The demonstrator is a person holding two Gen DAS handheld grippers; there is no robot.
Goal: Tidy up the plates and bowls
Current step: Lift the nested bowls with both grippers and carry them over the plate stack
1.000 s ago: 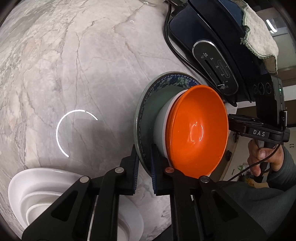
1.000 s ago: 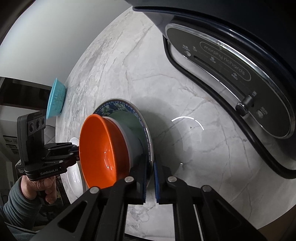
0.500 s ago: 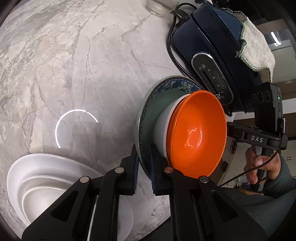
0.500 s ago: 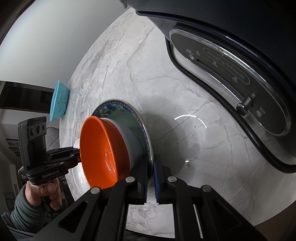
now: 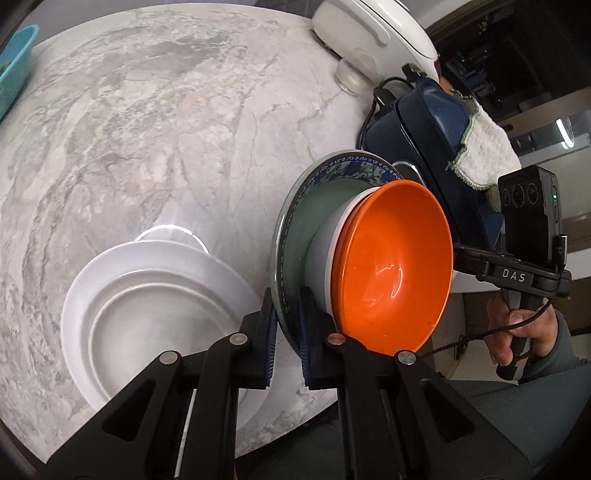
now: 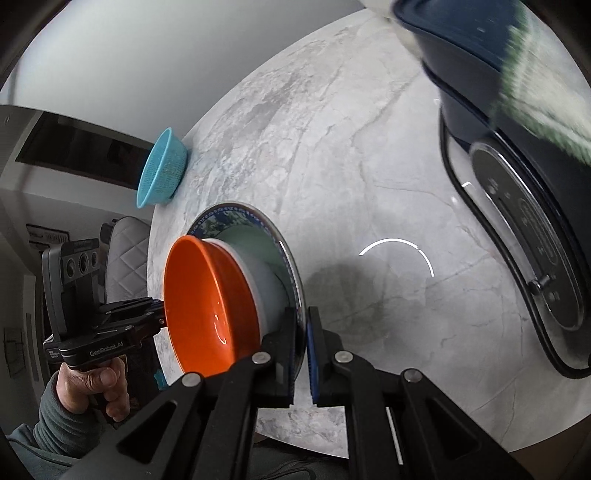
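Observation:
A blue-patterned plate carries a green plate, a white bowl and an orange bowl. The stack is held in the air above the marble counter. My left gripper is shut on the patterned plate's rim on one side. My right gripper is shut on the rim of the same plate on the opposite side; the orange bowl shows there too. A stack of white plates lies on the counter to the left of the held stack.
A dark blue appliance with a cloth on it stands at the right, also in the right wrist view. A white appliance and a glass stand at the back. A turquoise basket sits at the counter's far edge.
Both grippers have lifted the stack higher and pulled it back from the dark appliance. The white plates have come further into the left wrist view.

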